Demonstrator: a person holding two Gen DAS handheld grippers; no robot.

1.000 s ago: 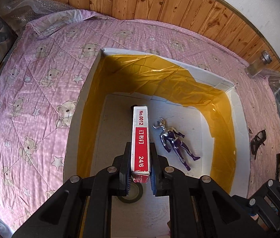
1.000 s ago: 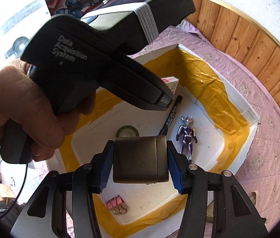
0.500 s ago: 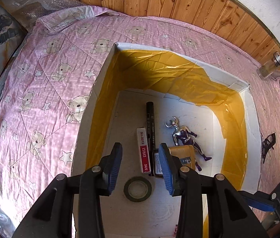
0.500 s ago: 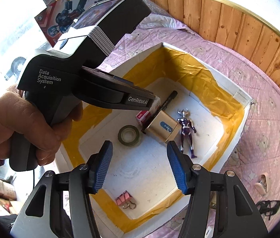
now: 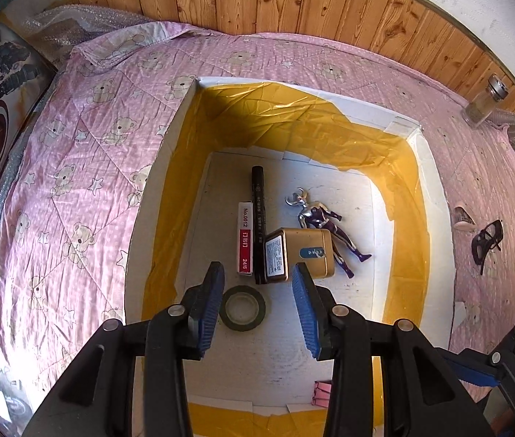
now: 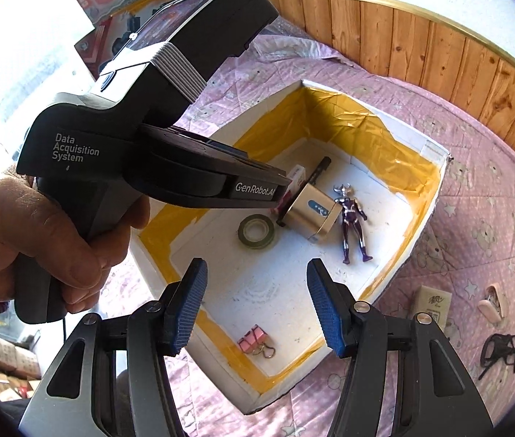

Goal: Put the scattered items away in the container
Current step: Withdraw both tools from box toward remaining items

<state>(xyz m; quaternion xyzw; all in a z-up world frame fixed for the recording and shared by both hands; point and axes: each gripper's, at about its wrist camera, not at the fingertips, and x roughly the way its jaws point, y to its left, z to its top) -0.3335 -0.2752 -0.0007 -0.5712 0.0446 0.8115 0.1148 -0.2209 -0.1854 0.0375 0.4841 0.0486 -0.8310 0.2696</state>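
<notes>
A white box lined with yellow tape sits on the pink bear quilt. Inside lie a red staple box, a black marker, a gold tin, a purple figure, a tape roll and pink binder clips. My left gripper hangs open above the tape roll with nothing in it. My right gripper is open and empty over the box's near side. In the right wrist view the box holds the gold tin and the figure.
On the quilt to the right of the box lie a small beige box, a pink clip and a black hair clip. A glass jar stands by the wooden wall. A hand holds the left gripper's body.
The left gripper let go of the staple box and the right gripper let go of the gold tin; both now lie in the box. Both grippers opened and drew back upward.
</notes>
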